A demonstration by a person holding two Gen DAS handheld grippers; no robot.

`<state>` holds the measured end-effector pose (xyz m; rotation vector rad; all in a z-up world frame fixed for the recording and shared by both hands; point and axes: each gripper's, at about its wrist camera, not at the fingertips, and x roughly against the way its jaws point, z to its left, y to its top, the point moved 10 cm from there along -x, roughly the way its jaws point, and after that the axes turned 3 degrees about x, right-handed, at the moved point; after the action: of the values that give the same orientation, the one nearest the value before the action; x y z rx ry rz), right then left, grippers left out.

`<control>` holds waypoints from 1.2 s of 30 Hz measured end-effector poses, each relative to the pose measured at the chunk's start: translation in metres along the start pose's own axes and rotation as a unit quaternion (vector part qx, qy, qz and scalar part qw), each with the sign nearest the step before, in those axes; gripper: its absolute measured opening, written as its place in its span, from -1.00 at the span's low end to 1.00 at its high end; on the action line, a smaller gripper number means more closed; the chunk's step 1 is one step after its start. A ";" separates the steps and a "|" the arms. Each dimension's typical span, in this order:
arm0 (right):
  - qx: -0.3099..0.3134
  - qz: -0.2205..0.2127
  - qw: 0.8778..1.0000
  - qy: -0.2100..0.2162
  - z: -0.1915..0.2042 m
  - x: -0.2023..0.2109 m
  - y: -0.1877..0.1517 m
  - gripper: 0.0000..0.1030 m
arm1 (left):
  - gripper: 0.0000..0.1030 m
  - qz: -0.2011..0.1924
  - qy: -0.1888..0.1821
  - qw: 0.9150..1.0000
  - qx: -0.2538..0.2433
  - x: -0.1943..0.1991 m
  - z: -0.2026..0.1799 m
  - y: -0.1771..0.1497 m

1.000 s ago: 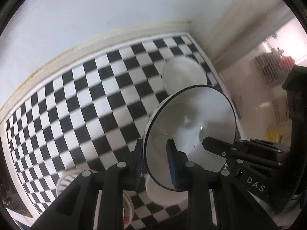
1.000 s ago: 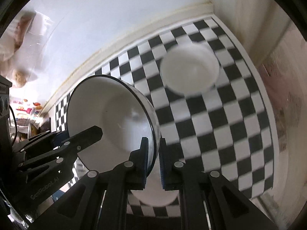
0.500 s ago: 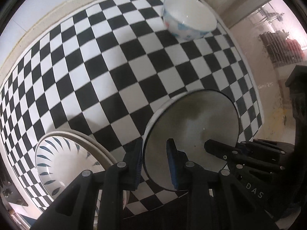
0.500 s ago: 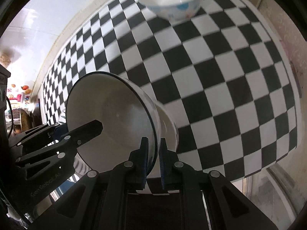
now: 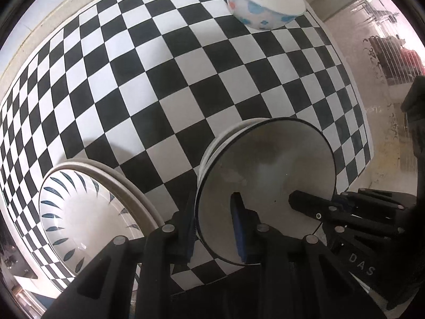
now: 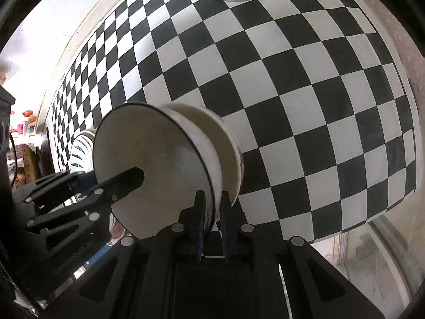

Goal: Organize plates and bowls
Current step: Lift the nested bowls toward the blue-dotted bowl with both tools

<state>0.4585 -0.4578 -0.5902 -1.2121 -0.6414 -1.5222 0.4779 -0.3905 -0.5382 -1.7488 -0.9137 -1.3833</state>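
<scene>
Between both claws, left (image 5: 216, 228) and right (image 6: 212, 222): clamped on dark-rimmed white bowl (image 5: 265, 175), nesting into cream bowl (image 6: 228, 146) beneath. Next: seat, release.

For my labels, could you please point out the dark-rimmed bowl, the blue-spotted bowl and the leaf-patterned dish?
dark-rimmed bowl (image 5: 265, 175): left wrist view, inner wall.
blue-spotted bowl (image 5: 255, 13): left wrist view, outer wall.
leaf-patterned dish (image 5: 77, 212): left wrist view, inner surface.

Each tool, the left tool (image 5: 216, 228) and the right tool (image 6: 212, 219), is built of matte black plastic, studded with silver screws and lined with blue pads; "DAS" is printed at four o'clock.
</scene>
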 end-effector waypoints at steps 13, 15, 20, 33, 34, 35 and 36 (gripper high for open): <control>0.022 0.008 0.999 -0.046 0.013 0.017 0.015 -0.66 | -0.58 0.009 -0.004 1.000 0.012 -0.002 -0.002 -0.007; 0.024 0.009 0.999 -0.044 0.013 0.019 0.014 -0.66 | -0.58 0.008 -0.005 1.000 0.013 -0.001 -0.005 -0.008; 0.027 0.006 0.999 -0.034 0.008 0.023 0.012 -0.67 | -0.58 0.009 -0.005 1.000 0.017 0.004 -0.003 -0.007; -0.005 -0.077 0.997 -0.004 -0.035 0.118 0.071 -0.29 | -0.52 -0.098 0.000 0.995 0.036 0.097 0.002 0.062; -0.008 -0.083 0.997 -0.001 -0.040 0.124 0.079 -0.16 | -0.52 -0.104 0.002 0.994 0.039 0.100 0.002 0.076; -0.016 -0.095 0.995 0.003 -0.046 0.132 0.091 0.05 | -0.52 -0.108 0.002 0.993 0.043 0.102 0.003 0.088; -0.020 -0.101 0.995 0.005 -0.050 0.136 0.098 0.13 | -0.52 -0.111 0.004 0.993 0.046 0.102 0.004 0.100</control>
<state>0.5386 -0.5850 -0.5005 -1.1962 -0.7479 -1.7146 0.5839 -0.4269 -0.4492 -1.6088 -1.1788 -1.4609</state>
